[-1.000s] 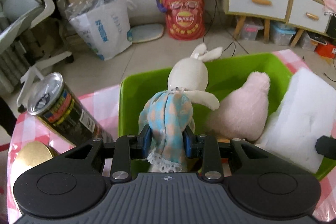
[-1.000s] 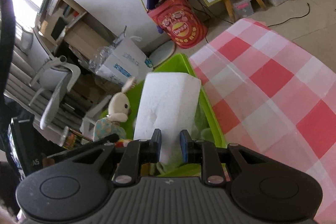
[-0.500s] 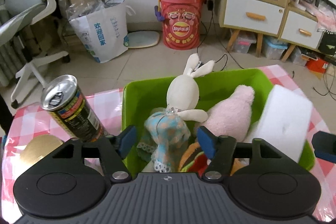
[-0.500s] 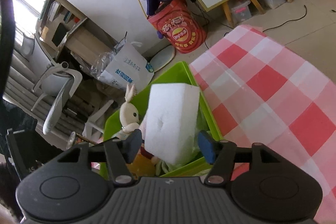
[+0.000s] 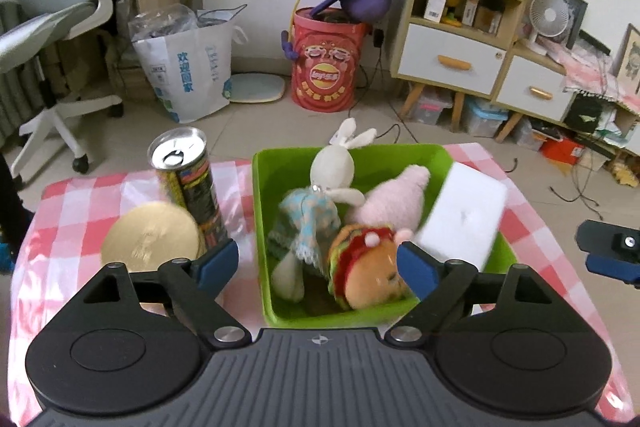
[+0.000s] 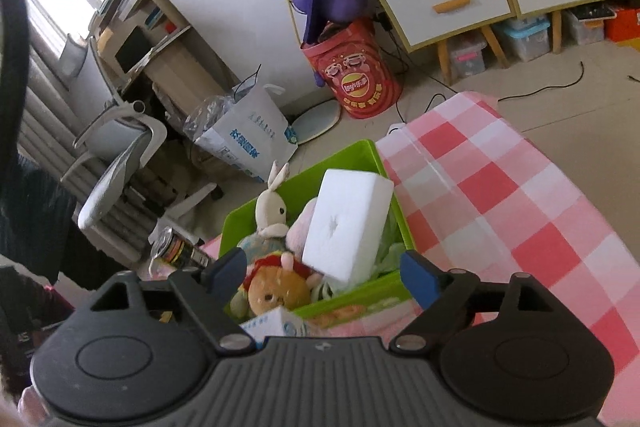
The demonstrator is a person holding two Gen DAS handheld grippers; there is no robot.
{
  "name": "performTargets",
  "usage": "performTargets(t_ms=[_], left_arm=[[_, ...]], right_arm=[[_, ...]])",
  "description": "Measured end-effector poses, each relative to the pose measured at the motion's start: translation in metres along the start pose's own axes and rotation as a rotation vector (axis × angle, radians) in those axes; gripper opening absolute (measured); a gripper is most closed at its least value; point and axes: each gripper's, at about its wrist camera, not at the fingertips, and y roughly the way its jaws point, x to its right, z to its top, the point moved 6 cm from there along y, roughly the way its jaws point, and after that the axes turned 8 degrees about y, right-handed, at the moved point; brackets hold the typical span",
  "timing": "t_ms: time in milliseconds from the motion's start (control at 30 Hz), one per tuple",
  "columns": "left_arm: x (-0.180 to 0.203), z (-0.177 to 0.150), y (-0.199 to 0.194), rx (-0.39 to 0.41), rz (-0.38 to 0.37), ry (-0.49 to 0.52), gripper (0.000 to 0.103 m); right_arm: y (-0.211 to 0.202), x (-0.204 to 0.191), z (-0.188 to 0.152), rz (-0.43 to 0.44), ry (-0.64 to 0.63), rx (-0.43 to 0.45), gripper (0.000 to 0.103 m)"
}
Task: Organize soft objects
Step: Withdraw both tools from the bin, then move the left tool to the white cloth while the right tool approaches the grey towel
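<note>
Both the left gripper (image 5: 318,265) and right gripper (image 6: 322,269) are opening, nothing clamped; the white foam block (image 6: 347,223) leans on the green bin (image 6: 394,287) rim and may topple out

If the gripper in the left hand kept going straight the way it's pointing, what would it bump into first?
Probably the burger plush in the green bin, lying between the left gripper's opening jaws, beside the rabbit doll. Depth is hard to judge here.
</note>
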Motion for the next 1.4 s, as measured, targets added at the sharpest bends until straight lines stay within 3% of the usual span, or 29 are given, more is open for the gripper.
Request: performTargets(t_ms=[333, 567, 967, 1133, 1267, 1400], left_arm=[[0.005, -0.045, -0.055, 0.021, -0.037, -0.016, 0.093], [0.011, -0.084, -0.070, -0.018, -0.048, -0.025, 0.096], [0.003, -0.141, -0.068, -0.077, -0.065, -0.012, 0.097], [-0.005, -0.156, -0.060, -0.129, -0.090, -0.005, 0.096], [-0.009, -0.162, -0.062, -0.123, -0.125, -0.011, 0.094], [-0.002, -0.161, -0.067, -0.099, -0.184, 0.005, 0.082]], right_arm=[[-0.031, -0.008, -0.032, -0.052, -0.084, -0.038, 0.075], [-0.036, -0.008, -0.063, -0.095, -0.139, -0.090, 0.078], [-0.010, 0.013, -0.115, -0.177, -0.170, -0.285, 0.078], [0.002, 0.019, -0.133, -0.194, -0.151, -0.363, 0.078], [0.009, 0.019, -0.143, -0.199, -0.156, -0.394, 0.078], [0.017, 0.019, -0.153, -0.189, -0.124, -0.440, 0.078]])
